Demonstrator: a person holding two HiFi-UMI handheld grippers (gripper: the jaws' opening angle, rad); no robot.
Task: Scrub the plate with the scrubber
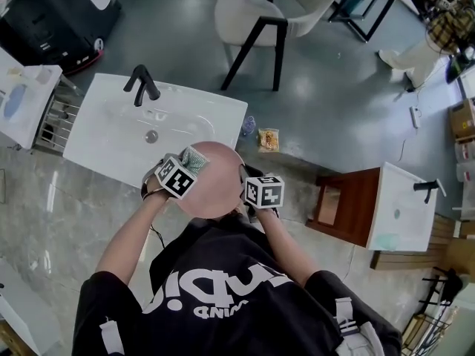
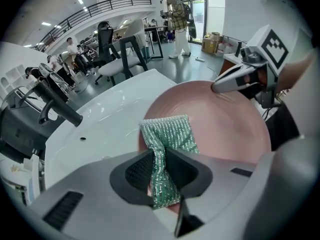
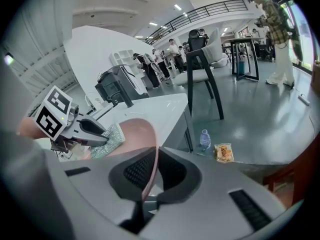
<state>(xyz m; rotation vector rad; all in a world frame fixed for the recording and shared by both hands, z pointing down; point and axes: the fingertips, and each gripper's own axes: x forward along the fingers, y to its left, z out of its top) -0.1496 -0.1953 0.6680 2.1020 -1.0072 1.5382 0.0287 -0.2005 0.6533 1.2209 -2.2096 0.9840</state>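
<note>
A round pink plate (image 1: pixel 217 184) is held up over the front edge of a white sink (image 1: pixel 111 136). My right gripper (image 1: pixel 247 182) is shut on its right rim; in the right gripper view the thin rim (image 3: pixel 150 171) runs between the jaws of that gripper (image 3: pixel 152 168). My left gripper (image 2: pixel 159 160) is shut on a green mesh scrubber (image 2: pixel 168 133), which lies flat against the plate's face (image 2: pixel 227 124) near its left edge. The head view shows the scrubber (image 1: pixel 195 159) at the plate's upper left, by the left gripper (image 1: pixel 187 167).
A black faucet (image 1: pixel 141 84) stands at the back of the sink, with a drain (image 1: pixel 151 136) in the basin. On the floor beyond lie a small bottle (image 1: pixel 248 126) and a snack packet (image 1: pixel 269 139). A chair (image 1: pixel 260 13) stands farther off. A second sink (image 1: pixel 404 206) is on the right.
</note>
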